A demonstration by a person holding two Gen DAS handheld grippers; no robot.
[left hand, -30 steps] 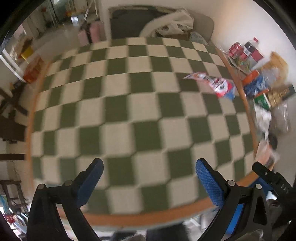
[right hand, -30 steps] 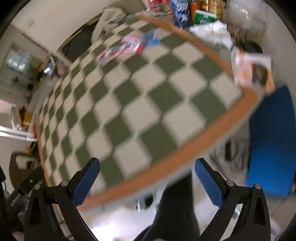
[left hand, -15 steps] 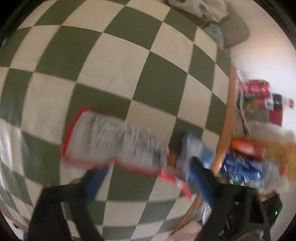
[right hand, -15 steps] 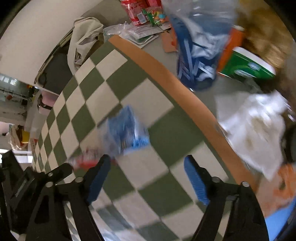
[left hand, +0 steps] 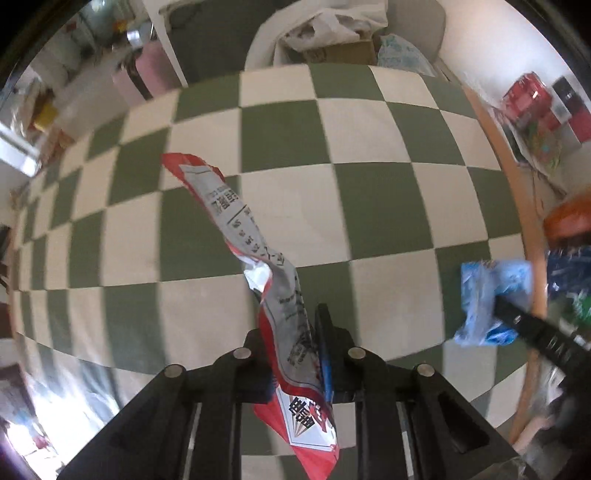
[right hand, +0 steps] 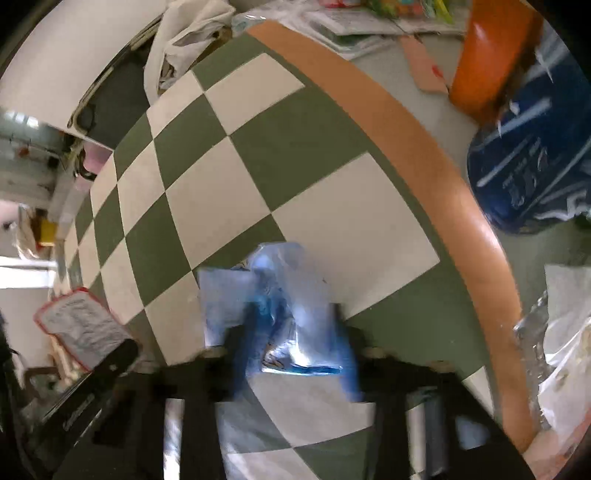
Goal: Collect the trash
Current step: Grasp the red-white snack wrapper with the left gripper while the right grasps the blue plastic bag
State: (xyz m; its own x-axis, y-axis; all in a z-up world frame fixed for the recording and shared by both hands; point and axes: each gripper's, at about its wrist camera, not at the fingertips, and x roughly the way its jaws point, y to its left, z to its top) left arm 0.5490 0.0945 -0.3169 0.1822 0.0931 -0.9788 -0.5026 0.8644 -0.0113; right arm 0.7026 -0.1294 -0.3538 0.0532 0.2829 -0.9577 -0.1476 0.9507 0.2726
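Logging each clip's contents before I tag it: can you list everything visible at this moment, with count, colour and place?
red-and-grey wrapper: 1, red edges, grey printed face, pinched in the left gripper, hanging over the table
blue wrapper: 1, light blue, crumpled, pinched in the right gripper
table: 1, green-and-cream checks, tan rim
dark blue bag: 1, on the floor beyond the rim
orange container: 1, floor, beside the blue bag
red packages: several, floor by the wall
white cloth: 1, heaped on a seat behind the table
left gripper: black, blue pads, jaws just closed on the red-and-grey wrapper
right gripper: black, blue pads, jaws just closed on the blue wrapper
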